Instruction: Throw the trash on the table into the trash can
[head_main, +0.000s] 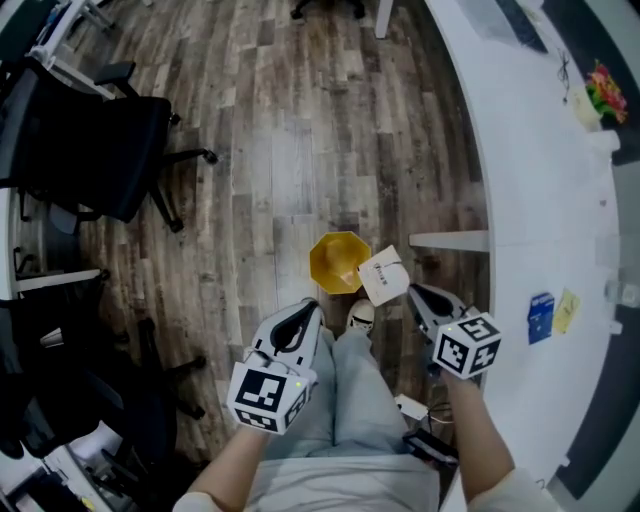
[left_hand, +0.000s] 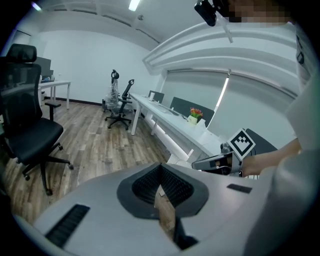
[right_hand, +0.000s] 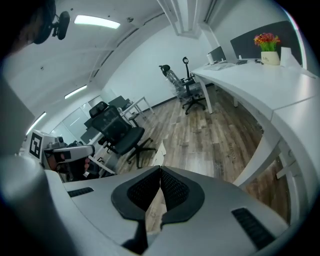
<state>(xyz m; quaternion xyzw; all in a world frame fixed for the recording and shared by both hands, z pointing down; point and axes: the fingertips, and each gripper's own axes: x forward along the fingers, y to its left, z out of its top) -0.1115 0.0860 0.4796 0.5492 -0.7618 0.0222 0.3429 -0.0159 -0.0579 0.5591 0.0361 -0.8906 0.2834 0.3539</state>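
The yellow trash can (head_main: 338, 262) stands on the wood floor just ahead of my knees. My right gripper (head_main: 412, 290) is shut on a white paper card (head_main: 383, 276) and holds it beside the can's right rim. Seen edge-on in the right gripper view, the card (right_hand: 159, 153) sticks out past the closed jaws. My left gripper (head_main: 312, 304) hovers just short of the can's near-left rim. In the left gripper view its jaws are shut on a thin brown scrap (left_hand: 166, 212). The scrap is hidden in the head view.
The white curved table (head_main: 545, 190) runs down the right side and carries a blue item (head_main: 540, 315), a yellow note (head_main: 566, 310) and flowers (head_main: 603, 90). Black office chairs (head_main: 95, 150) stand at the left. The person's shoe (head_main: 360, 317) is next to the can.
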